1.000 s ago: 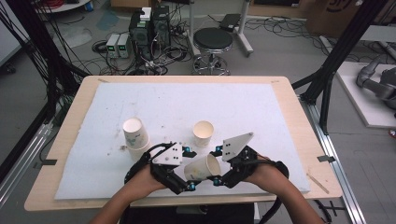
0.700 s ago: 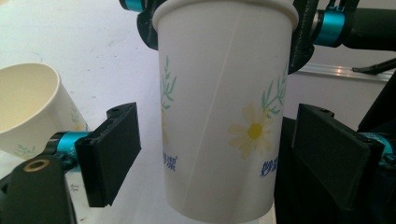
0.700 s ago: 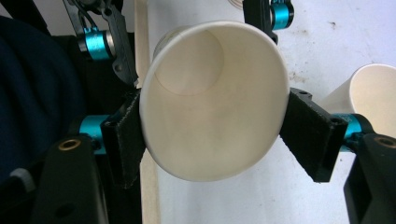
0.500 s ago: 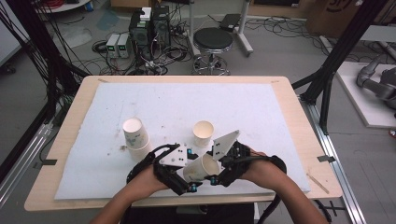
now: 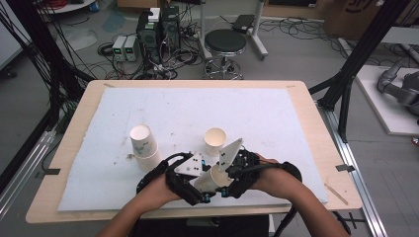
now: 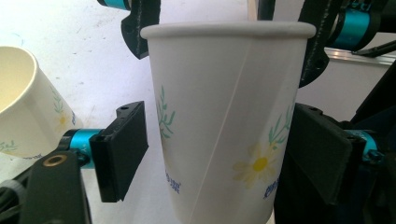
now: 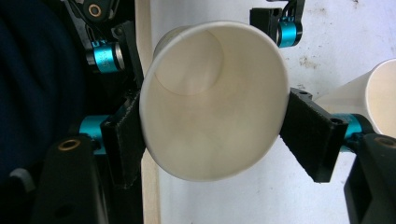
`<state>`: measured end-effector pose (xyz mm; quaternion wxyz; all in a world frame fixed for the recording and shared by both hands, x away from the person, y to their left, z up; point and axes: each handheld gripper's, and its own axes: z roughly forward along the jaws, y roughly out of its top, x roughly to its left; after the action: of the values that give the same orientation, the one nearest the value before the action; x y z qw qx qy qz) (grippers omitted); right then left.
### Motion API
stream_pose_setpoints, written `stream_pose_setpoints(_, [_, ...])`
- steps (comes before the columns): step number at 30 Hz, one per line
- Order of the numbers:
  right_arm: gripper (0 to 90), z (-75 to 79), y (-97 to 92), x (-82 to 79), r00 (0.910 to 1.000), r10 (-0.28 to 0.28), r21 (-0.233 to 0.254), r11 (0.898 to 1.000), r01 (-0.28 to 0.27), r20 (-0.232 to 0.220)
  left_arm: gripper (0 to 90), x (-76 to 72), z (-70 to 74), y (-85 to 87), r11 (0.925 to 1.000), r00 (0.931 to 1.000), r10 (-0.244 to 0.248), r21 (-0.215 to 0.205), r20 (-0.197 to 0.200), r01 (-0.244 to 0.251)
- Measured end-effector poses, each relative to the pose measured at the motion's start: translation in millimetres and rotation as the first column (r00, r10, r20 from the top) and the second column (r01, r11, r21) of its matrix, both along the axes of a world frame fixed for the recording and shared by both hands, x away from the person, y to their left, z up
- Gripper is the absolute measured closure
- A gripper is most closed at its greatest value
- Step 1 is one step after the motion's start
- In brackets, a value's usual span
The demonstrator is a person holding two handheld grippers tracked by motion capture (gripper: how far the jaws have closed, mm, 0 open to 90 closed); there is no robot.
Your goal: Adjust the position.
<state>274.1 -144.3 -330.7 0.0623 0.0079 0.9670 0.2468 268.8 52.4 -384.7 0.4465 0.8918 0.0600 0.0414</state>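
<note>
Paper cup [image 5: 213, 178], near table edge: clamped at rim by right gripper [image 7: 212, 135]; left gripper [image 6: 219, 154] jaws closing around it, left pad apart.

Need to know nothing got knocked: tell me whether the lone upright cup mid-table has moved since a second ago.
No. The lone cup stands at the same spot on the white mat, the same gap right of the stacked cups.

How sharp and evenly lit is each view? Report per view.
High view: even, soft light, slightly grainy, faint shadows under the cups; the held cup small. Left gripper view: cup sharp, white table washed out behind. Right gripper view: cup mouth fairly sharp, left side deep in shadow, jaws dark.
</note>
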Motion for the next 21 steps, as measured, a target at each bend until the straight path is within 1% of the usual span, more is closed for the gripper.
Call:
stream_pose_setpoints(5, [28.3,-0.1,2.2,-0.3,1.0,0.006,-0.004,1.0,-0.006,-0.003,25.6,0.3,-1.2,-1.4,1.0,0.9999,0.001,0.007,-0.011,-0.001])
stream_pose_setpoints(6, [28.3,0.3,2.7,-0.5,1.0,0.008,-0.007,1.0,-0.008,-0.002,26.5,0.9,-1.2,-1.2,0.9999,1.0,-0.003,0.015,-0.008,0.003])
stream_pose_setpoints(13, [28.3,-0.9,4.7,-0.9,0.9999,0.011,-0.018,1.0,-0.011,0.0,31.4,0.8,-2.4,-1.8,0.9996,0.9996,-0.017,0.021,-0.022,0.017])
stream_pose_setpoints(16, [28.3,-1.4,5.6,-1.0,0.9999,0.012,-0.025,1.0,-0.012,-0.002,33.1,0.8,-2.8,-2.5,0.9993,0.9995,-0.021,0.031,-0.024,0.022])
stream_pose_setpoints(20, [28.4,-2.1,6.3,-0.4,0.9999,0.013,-0.029,1.0,-0.013,-0.003,33.8,1.1,-4.1,-2.8,0.9993,0.9994,-0.021,0.029,-0.029,0.021])
stream_pose_setpoints(21, [28.4,-2.2,6.0,-0.3,0.9999,0.013,-0.028,1.0,-0.014,-0.004,34.0,0.7,-4.9,-2.9,0.9997,0.9994,-0.015,0.017,-0.032,0.016])
